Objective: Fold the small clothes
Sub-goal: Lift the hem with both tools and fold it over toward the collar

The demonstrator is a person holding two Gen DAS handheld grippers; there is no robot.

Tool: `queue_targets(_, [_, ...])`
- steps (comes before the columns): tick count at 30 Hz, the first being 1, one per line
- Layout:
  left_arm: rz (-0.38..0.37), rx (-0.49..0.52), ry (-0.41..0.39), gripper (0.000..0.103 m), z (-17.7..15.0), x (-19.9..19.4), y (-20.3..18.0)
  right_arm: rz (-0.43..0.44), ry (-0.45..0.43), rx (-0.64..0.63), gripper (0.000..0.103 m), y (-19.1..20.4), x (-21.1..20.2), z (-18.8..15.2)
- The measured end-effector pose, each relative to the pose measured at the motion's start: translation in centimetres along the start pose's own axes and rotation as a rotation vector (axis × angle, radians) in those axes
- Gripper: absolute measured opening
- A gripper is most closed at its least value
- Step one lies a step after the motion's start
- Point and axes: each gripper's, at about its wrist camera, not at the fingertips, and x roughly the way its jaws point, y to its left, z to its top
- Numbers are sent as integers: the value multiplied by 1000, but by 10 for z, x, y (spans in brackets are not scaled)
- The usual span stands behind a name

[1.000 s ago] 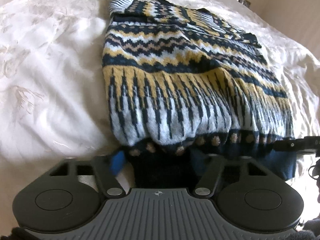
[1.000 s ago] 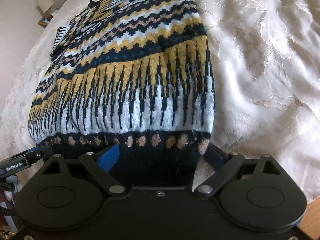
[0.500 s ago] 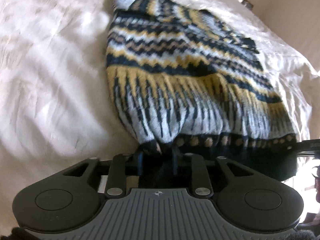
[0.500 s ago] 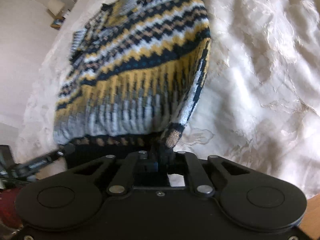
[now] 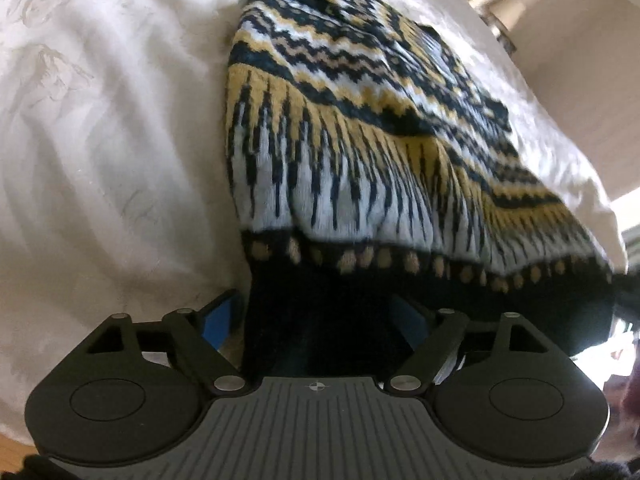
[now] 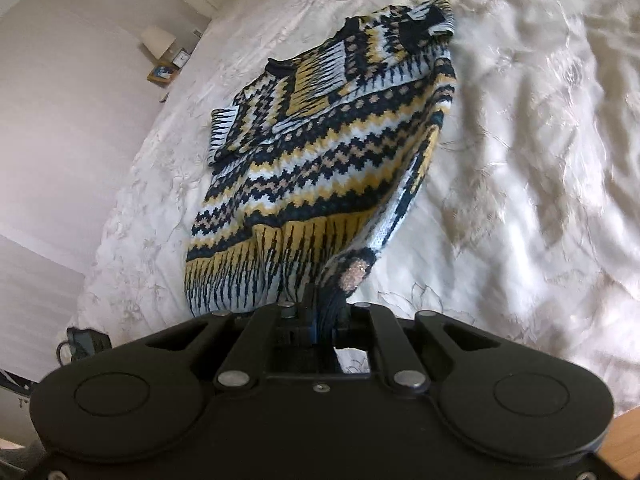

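Note:
A knitted sweater (image 5: 360, 140) with navy, yellow and pale blue zigzag bands lies on a white bedspread (image 5: 100, 140); its sleeves are folded in over the chest. My left gripper (image 5: 316, 320) is open, its blue-padded fingers (image 5: 218, 320) standing either side of the dark hem, which drapes between them. My right gripper (image 6: 320, 320) is shut on the hem corner of the sweater (image 6: 320, 160) and holds it lifted off the bed, the right edge hanging taut.
The embroidered bedspread (image 6: 520, 160) spreads wide on all sides. A bedside table with a lamp, clock and frame (image 6: 164, 60) stands by the wall at the far left. A wooden edge (image 6: 624, 440) shows at the lower right.
My left gripper, shut on the hem half a second ago, has opened. My right gripper closed on the hem corner and has raised it, pulling the sweater's edge up off the bed.

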Motion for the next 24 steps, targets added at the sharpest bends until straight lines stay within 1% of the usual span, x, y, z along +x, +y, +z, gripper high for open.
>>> queue_targets(2, [-26, -47, -31, 89, 4, 1, 3, -6, -7, -8, 12, 3, -1, 0])
queue_targets(4, [-49, -86, -48, 89, 7, 3, 5, -6, -18, -7, 12, 4, -6, -1])
queue_targets(6, [-63, -98, -53, 88, 8, 5, 7, -15, -30, -9, 12, 6, -8, 0])
queue_targets(7, [-48, -93, -49, 76, 9, 4, 6, -19, -35, -11, 12, 7, -10, -1])
queue_targets(8, [-25, -85, -47, 45, 10, 2, 4, -25, -40, -13, 12, 8, -11, -1])
queue_targets(9, [-14, -75, -44, 29, 10, -2, 4, -31, -42, -15, 12, 9, -12, 0])
queue_targets(10, [-30, -71, -41, 14, 11, -5, 4, -35, -43, -17, 12, 9, -13, 0])
queue_targets(11, [-49, -70, -49, 13, 11, -9, 4, -37, -45, -17, 12, 10, -13, 0])
queue_targets(13, [-68, -33, -80, 12, 13, -22, -2, -32, -57, -12, 12, 11, -15, 0])
queue_targets(15, [-61, -7, -101, 12, 18, -34, -9, -32, -73, -4, 12, 13, -18, 1])
queue_targets(17, [-74, -5, -135, 12, 25, -48, -15, -19, -96, 11, 12, 14, -22, 2])
queue_targets(21, [-108, -5, -206, 12, 50, -75, -26, 18, -150, 59, 12, 15, -31, 11])
queue_targets(24, [-117, 44, -252, 12, 74, -86, -40, 45, -189, 85, 13, 13, -35, 25])
